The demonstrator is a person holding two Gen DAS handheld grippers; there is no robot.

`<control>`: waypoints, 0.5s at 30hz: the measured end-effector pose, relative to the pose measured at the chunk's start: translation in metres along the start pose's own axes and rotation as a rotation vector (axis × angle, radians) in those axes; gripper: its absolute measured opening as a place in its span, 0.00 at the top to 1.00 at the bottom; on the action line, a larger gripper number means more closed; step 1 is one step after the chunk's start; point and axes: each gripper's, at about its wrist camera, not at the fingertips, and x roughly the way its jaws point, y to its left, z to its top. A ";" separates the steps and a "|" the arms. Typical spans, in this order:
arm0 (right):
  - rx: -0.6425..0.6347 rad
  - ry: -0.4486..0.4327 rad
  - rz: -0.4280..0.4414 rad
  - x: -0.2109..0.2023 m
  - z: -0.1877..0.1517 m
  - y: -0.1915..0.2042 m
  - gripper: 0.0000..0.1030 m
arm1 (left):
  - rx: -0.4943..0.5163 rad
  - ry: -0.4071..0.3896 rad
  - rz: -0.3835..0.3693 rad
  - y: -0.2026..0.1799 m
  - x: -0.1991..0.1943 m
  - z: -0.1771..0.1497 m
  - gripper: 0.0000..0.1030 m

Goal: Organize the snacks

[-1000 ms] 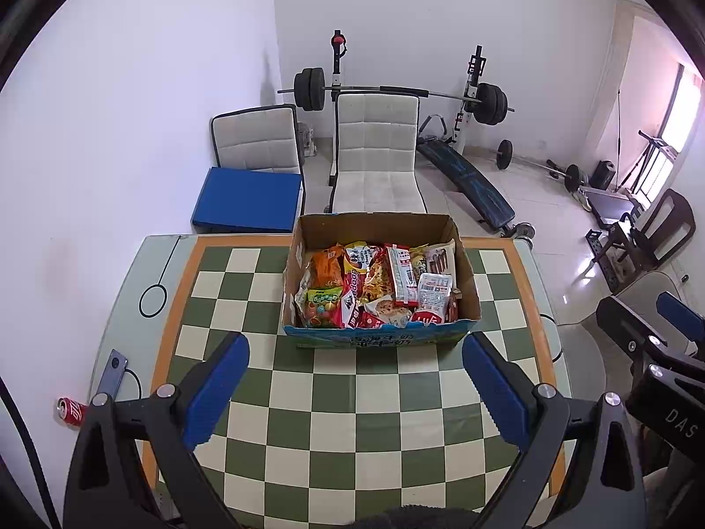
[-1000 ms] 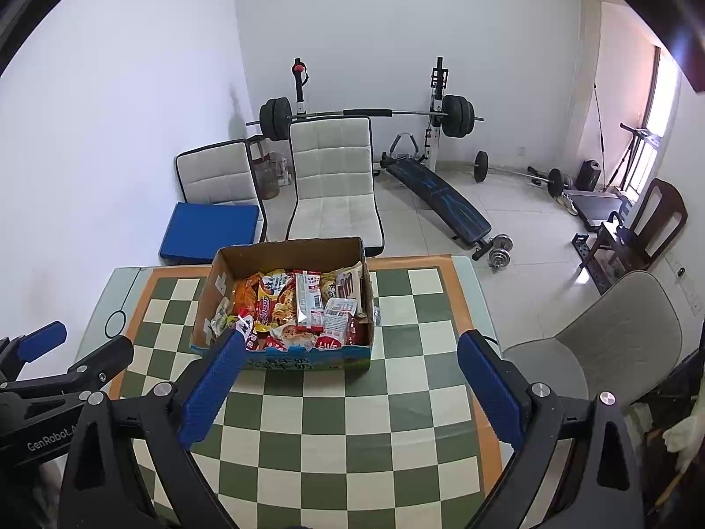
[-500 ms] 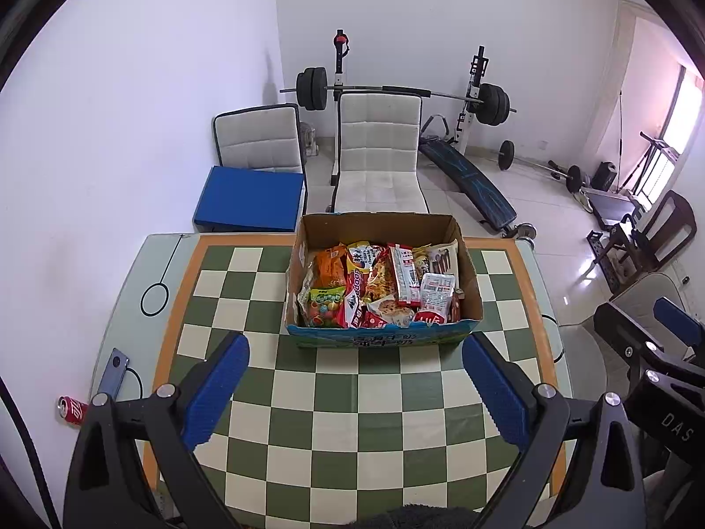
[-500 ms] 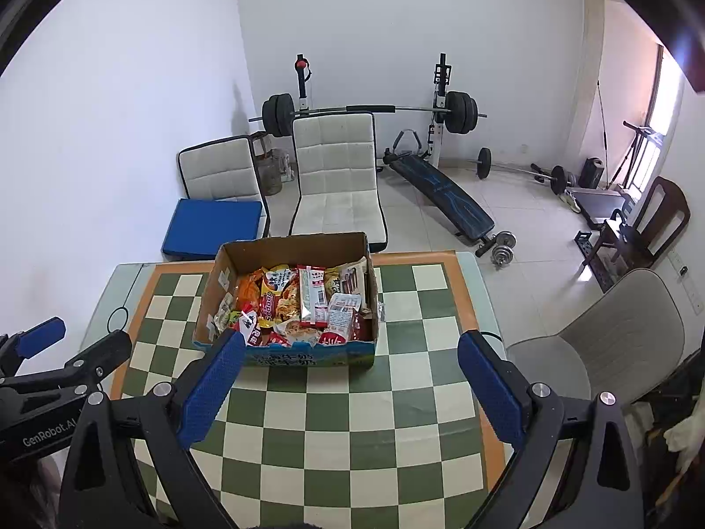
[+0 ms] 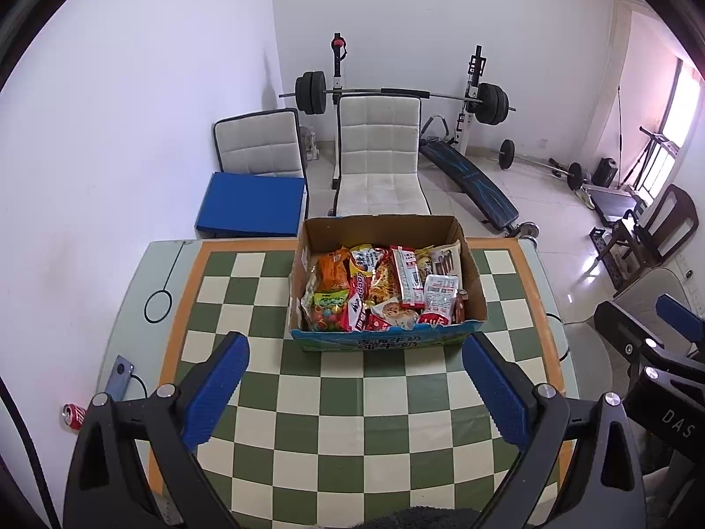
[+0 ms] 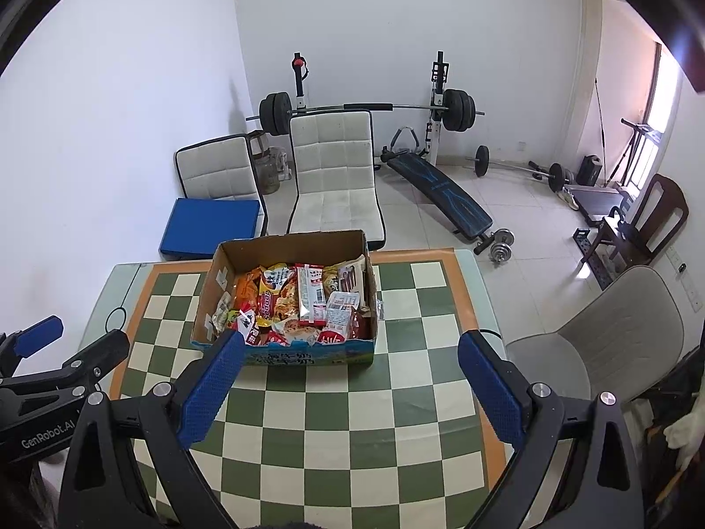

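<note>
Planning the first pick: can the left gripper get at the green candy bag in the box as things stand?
Probably yes. The left gripper is open and empty, the cardboard box has no lid, and the green candy bag lies on top at the near left corner. Only checkered table lies between them.

1. A table (image 5: 132, 322) with a pale top is covered over most of its surface by a green-and-cream checked mat (image 5: 365, 419) edged in orange.
2. An open cardboard box (image 5: 383, 229) is set on the mat toward the far edge, filled with snack packets (image 5: 383, 286).
3. A blue-grey phone (image 5: 120, 377) with a cable is laid on the bare strip at the table's left edge.
4. A small packet (image 6: 380, 308) is seen on the mat just beside the box's right wall.
</note>
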 end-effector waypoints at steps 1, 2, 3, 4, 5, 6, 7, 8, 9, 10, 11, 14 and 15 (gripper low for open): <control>-0.001 0.000 -0.001 0.000 0.000 0.000 0.04 | 0.001 -0.001 -0.002 0.000 0.000 0.001 0.03; -0.001 -0.001 -0.002 0.000 0.000 0.000 0.04 | -0.004 -0.004 -0.003 0.002 0.000 0.001 0.03; -0.002 -0.002 0.000 0.000 0.000 0.000 0.04 | -0.006 -0.010 -0.006 0.003 -0.002 0.001 0.03; -0.002 -0.002 -0.002 0.000 0.001 0.000 0.03 | -0.005 -0.014 -0.005 0.003 -0.002 0.002 0.02; -0.001 -0.002 -0.002 -0.001 0.001 0.000 0.03 | -0.005 -0.017 -0.008 0.003 -0.003 0.002 0.01; 0.001 -0.003 -0.001 -0.001 0.001 0.000 0.03 | -0.007 -0.019 -0.011 0.003 -0.002 0.004 0.01; 0.000 -0.006 -0.003 -0.001 0.001 0.000 0.03 | -0.009 -0.023 -0.014 0.004 -0.003 0.004 0.01; -0.003 -0.006 -0.004 -0.001 0.002 0.000 0.03 | -0.008 -0.025 -0.014 0.004 -0.003 0.004 0.01; -0.002 -0.007 -0.005 -0.001 0.002 0.000 0.03 | -0.007 -0.025 -0.012 0.003 -0.003 0.004 0.01; -0.003 -0.007 -0.003 -0.001 0.002 0.000 0.03 | -0.007 -0.024 -0.013 0.003 -0.003 0.005 0.01; -0.004 -0.007 -0.004 -0.001 0.002 0.000 0.03 | -0.005 -0.023 -0.010 0.003 -0.003 0.005 0.01; 0.000 -0.007 -0.007 -0.002 0.003 -0.001 0.03 | -0.003 -0.021 -0.010 0.002 -0.002 0.005 0.01; -0.001 -0.007 -0.007 -0.002 0.003 -0.001 0.03 | -0.002 -0.019 -0.012 0.001 -0.001 0.005 0.01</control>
